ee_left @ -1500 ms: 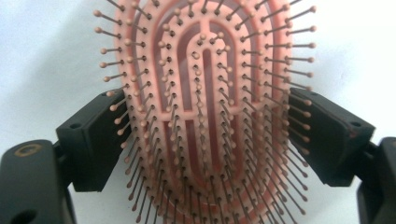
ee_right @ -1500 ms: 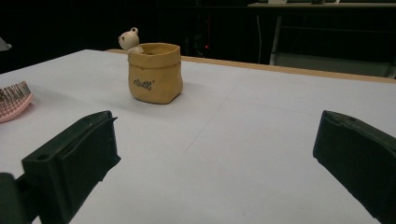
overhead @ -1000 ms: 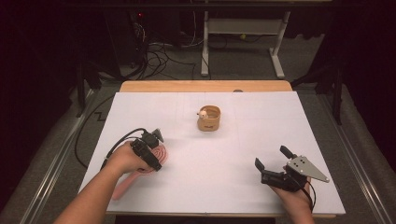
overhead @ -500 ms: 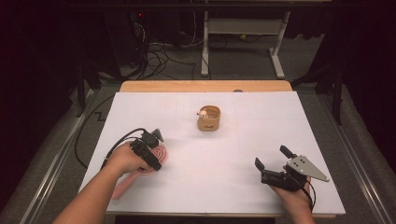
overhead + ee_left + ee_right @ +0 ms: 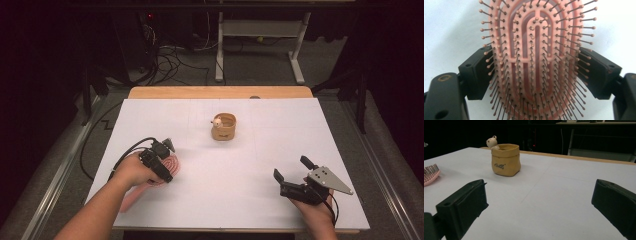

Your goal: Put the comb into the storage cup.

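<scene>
Two black two-jaw grippers are on the white table [image 5: 300, 125], one in each hand. At about eight o'clock on the table in the high view, the left gripper [image 5: 167, 160] is set over the head of a pink plastic paddle hairbrush [image 5: 170, 164] with ball-tipped bristles, which lies flat with its bristles up. In the left gripper view the brush head [image 5: 536, 57] runs up between the two black pads: the pad at nine o'clock is in among the outer bristles, and the pad at three o'clock is against the brush's rim, so the jaws stand at a middling width around the head. They have just been closing a little, with the brush between them; whether they already press firmly on it cannot be told. At about five o'clock on the table, the right gripper [image 5: 290, 175] rests with its jaws spread wide and nothing between them. A small tan sack-shaped pot [image 5: 223, 127] with a little pale bear figure [image 5: 491, 142] on its rim stands upright near the table's middle, toward twelve o'clock, well apart from both grippers.
</scene>
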